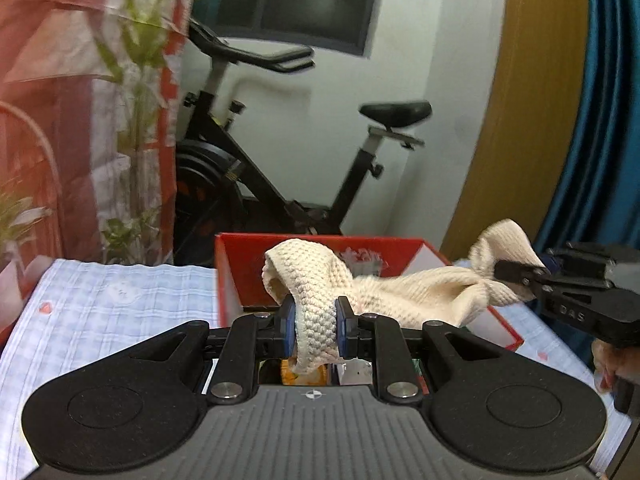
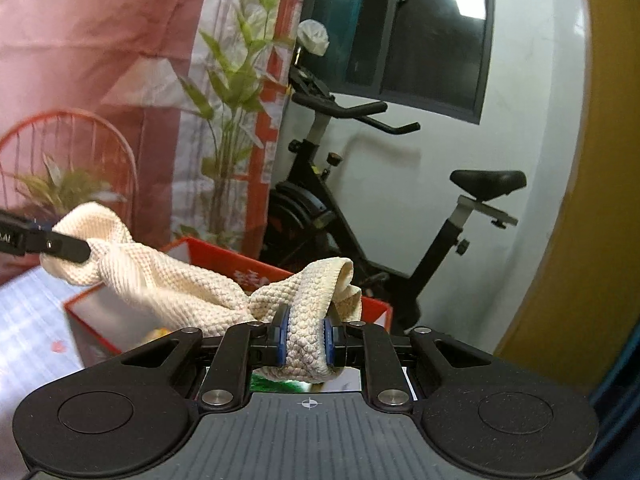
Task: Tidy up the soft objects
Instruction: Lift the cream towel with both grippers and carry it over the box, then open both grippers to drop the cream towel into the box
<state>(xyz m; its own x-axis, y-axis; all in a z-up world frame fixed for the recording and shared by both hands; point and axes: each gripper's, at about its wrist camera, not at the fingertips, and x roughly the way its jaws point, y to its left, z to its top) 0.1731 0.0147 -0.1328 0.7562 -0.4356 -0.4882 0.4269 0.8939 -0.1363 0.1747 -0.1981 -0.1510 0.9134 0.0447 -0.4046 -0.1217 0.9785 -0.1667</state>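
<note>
A cream knitted cloth (image 1: pixel 408 292) is stretched in the air between both grippers, above an open red box (image 1: pixel 240 268). My left gripper (image 1: pixel 315 330) is shut on one end of the cloth. My right gripper (image 2: pixel 306 338) is shut on the other end (image 2: pixel 308 320). In the left wrist view the right gripper (image 1: pixel 532 276) comes in from the right, pinching the cloth. In the right wrist view the left gripper (image 2: pixel 80 250) comes in from the left, and the cloth (image 2: pixel 172 284) hangs over the red box (image 2: pixel 224 258).
The box stands on a table with a pale blue checked cloth (image 1: pixel 112 304). A black exercise bike (image 1: pixel 256 168) stands behind by the white wall. Red curtains and a green plant (image 1: pixel 136 92) are at the left, a yellow door (image 1: pixel 532 120) at the right.
</note>
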